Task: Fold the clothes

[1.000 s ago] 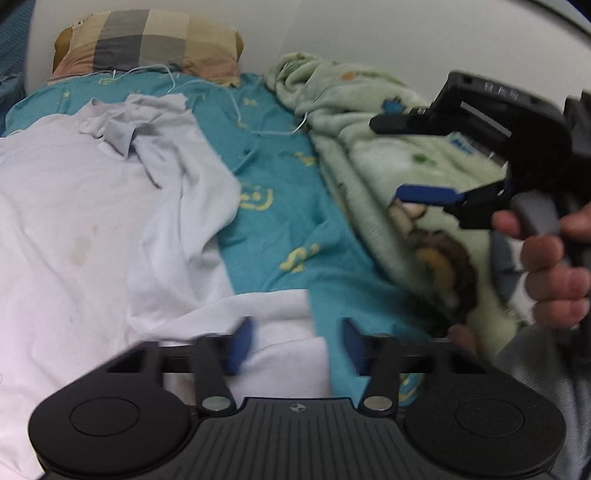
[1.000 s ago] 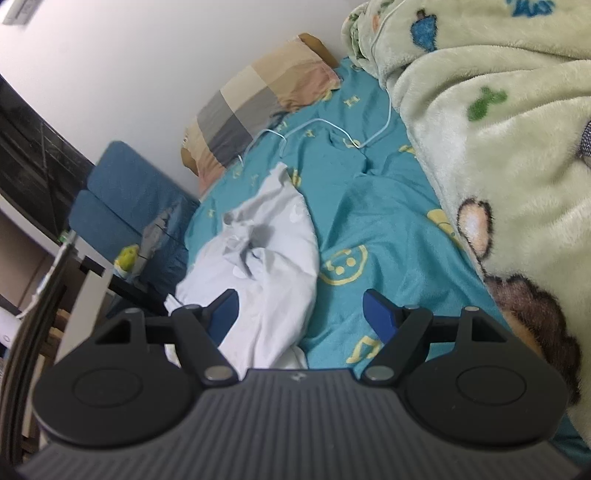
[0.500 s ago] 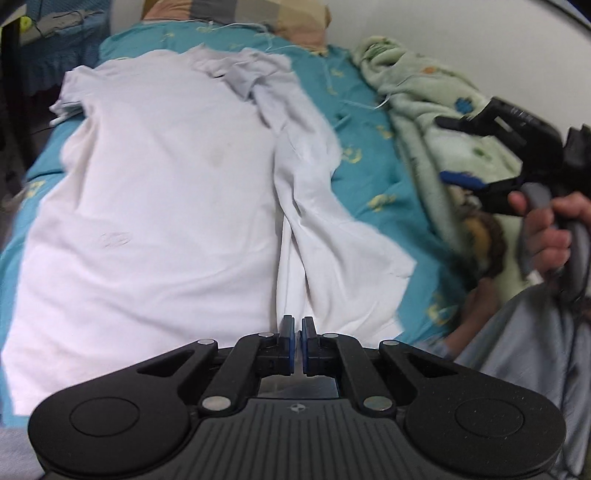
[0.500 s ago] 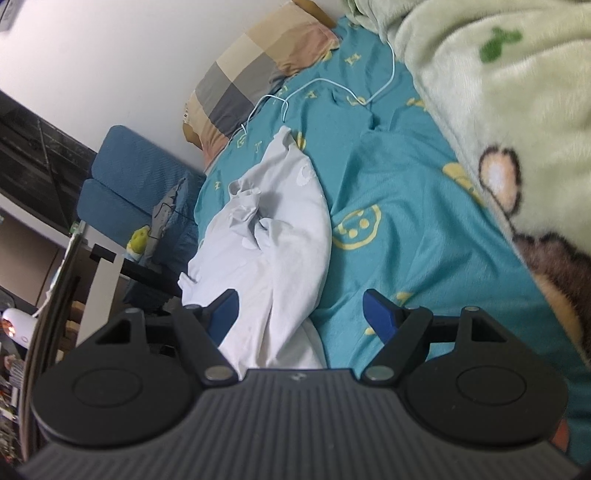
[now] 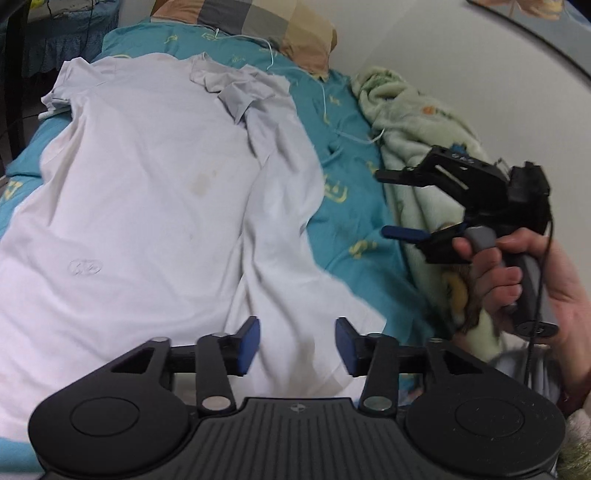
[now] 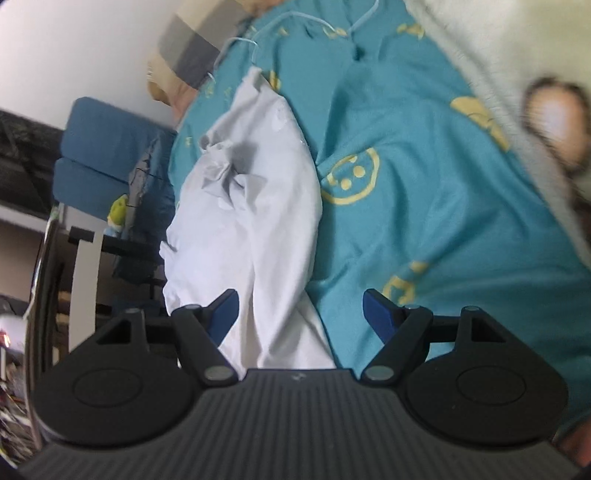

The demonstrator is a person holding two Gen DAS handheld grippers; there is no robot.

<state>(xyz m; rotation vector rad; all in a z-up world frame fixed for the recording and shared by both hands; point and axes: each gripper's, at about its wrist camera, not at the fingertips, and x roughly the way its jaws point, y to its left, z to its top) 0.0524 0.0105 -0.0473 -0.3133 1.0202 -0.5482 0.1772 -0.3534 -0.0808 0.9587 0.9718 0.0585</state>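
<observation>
White shirt [image 5: 140,206]: hem hidden behind the left claw [image 5: 295,347] body; left flank cut by the frame edge. Right wrist view: green blanket [image 6: 517,74], up and right of the right claw [image 6: 300,314], smeared by motion blur; its printed figure unreadable. Checked pillow [image 5: 258,22], far ahead of the left claw, cropped by the top edge. Shelf clutter [image 6: 14,387] left of the right claw too small to identify.

You're working on a bed with a teal smiley-print sheet [image 5: 354,221]. A white shirt [image 5: 147,206] lies spread flat across it, its right side folded inward. A checked pillow [image 5: 258,22] sits at the head, a green fleece blanket [image 5: 413,122] bunches along the wall side, and a thin white cord [image 5: 332,122] trails over the sheet.
</observation>
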